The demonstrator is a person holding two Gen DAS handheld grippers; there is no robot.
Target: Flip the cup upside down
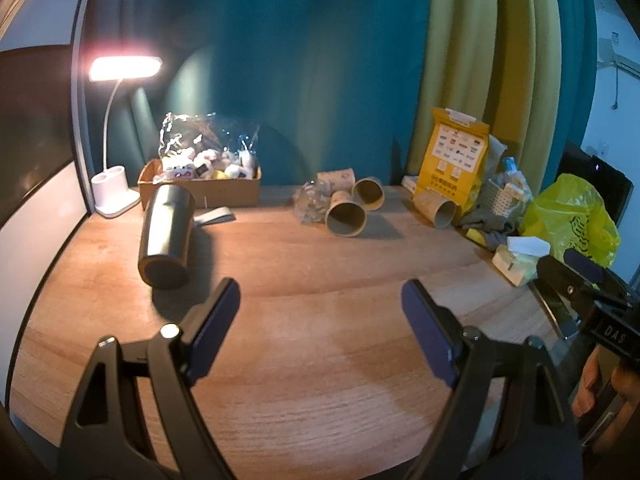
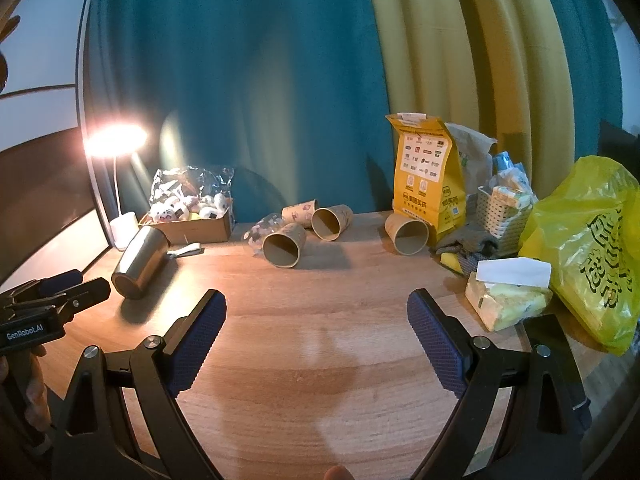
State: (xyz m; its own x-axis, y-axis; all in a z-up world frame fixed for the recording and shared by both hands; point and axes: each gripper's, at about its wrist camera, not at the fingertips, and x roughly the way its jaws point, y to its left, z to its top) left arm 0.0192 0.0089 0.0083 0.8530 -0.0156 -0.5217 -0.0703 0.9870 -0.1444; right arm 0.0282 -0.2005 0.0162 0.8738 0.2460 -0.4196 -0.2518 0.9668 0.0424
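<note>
A steel cup [image 1: 166, 236] lies on its side at the left of the wooden table [image 1: 320, 280], its flat base toward me; it also shows in the right wrist view [image 2: 138, 258]. My left gripper [image 1: 320, 300] is open and empty, to the right of and nearer than the cup. My right gripper [image 2: 316, 310] is open and empty over the table's middle. The left gripper also shows at the left edge of the right wrist view [image 2: 56, 288]. Three paper cups [image 2: 282, 246] [image 2: 330, 220] [image 2: 408, 234] lie on their sides at the back.
A lit desk lamp [image 1: 116, 120] and a cardboard box of wrapped items [image 1: 200, 180] stand at the back left. A yellow paper bag [image 2: 428, 184], a white basket [image 2: 504, 216], a tissue pack [image 2: 508, 300] and a yellow plastic bag [image 2: 588, 252] crowd the right side.
</note>
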